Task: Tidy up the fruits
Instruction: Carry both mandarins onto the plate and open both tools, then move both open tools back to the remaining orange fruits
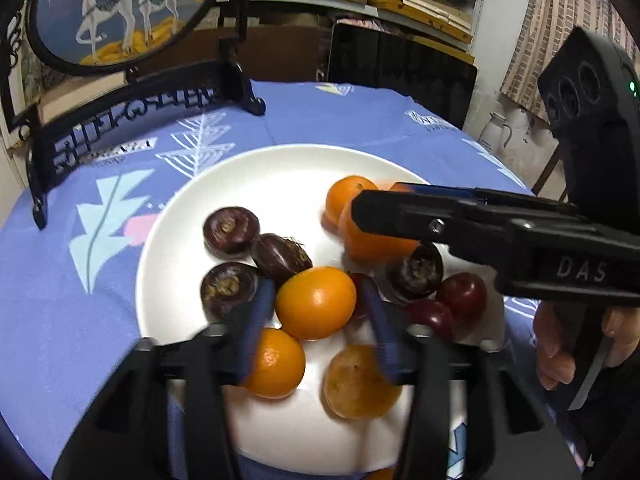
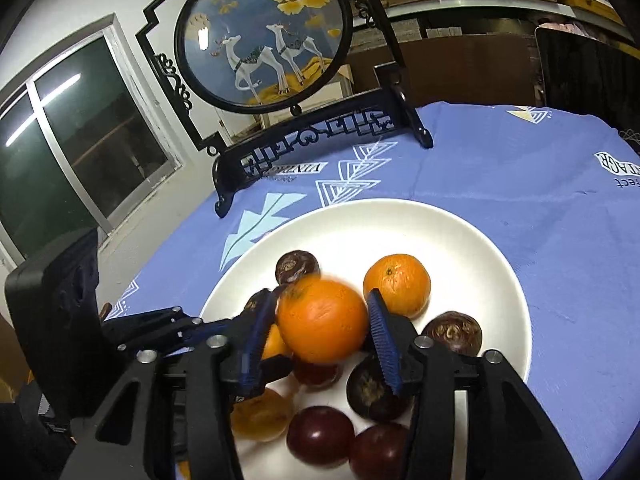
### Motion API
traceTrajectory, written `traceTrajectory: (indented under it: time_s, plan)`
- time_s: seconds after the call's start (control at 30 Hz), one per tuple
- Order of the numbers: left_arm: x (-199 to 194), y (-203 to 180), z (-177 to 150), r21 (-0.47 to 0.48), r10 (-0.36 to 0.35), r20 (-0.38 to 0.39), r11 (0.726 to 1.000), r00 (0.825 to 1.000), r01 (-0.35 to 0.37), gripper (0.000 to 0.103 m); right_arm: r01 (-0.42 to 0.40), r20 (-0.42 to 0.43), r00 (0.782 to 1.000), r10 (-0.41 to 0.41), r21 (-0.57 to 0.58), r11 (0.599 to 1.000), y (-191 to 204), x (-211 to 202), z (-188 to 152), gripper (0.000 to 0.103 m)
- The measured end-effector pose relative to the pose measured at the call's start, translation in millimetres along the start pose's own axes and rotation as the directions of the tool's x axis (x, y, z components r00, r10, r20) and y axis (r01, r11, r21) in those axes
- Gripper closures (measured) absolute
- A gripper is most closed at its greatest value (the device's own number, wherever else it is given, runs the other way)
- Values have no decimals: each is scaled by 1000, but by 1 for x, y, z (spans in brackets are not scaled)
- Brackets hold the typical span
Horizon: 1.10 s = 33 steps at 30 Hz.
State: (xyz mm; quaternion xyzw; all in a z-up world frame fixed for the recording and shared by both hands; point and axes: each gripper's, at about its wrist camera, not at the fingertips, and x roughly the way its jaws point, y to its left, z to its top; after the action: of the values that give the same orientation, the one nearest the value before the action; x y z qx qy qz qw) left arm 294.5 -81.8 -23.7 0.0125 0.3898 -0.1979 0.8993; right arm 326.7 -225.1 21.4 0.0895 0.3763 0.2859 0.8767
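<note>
A white plate (image 1: 256, 176) on the blue tablecloth holds oranges, dark water chestnuts (image 1: 231, 231) and dark red plums (image 1: 462, 293). My left gripper (image 1: 316, 304) is low over the plate, its blue pads on both sides of an orange (image 1: 316, 302); I cannot tell whether it grips. My right gripper (image 2: 322, 320) straddles a blurred orange (image 2: 322, 320), the pads close to its sides. It reaches in from the right in the left wrist view (image 1: 360, 212). Another orange (image 2: 398, 282) lies just behind.
A black carved stand with a round deer painting (image 2: 264, 36) stands at the table's far left. The plate (image 2: 460, 224) sits mid-table. A yellowish fruit (image 1: 356, 382) and another orange (image 1: 276, 362) lie at the plate's near edge. A dark chair (image 1: 400, 68) is behind.
</note>
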Motion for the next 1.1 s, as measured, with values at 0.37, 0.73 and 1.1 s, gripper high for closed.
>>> traceTrajectory:
  time_s: [0.37,0.73,1.1]
  plan:
    - [-33,11,-10,-32,35,126,999,991,-31,19,9,58,998,-9,3,1000,-3,-22,-15,46]
    - [-58,36,-37,-133,67,95,990,993,-54,12,19,66,998,-21,38,999,-5,-64,-60,35]
    - [-89,31,-75,-121,98,41,988,994,-92,12,-52,-87,995,40,-143,988,75,-78,-129,35]
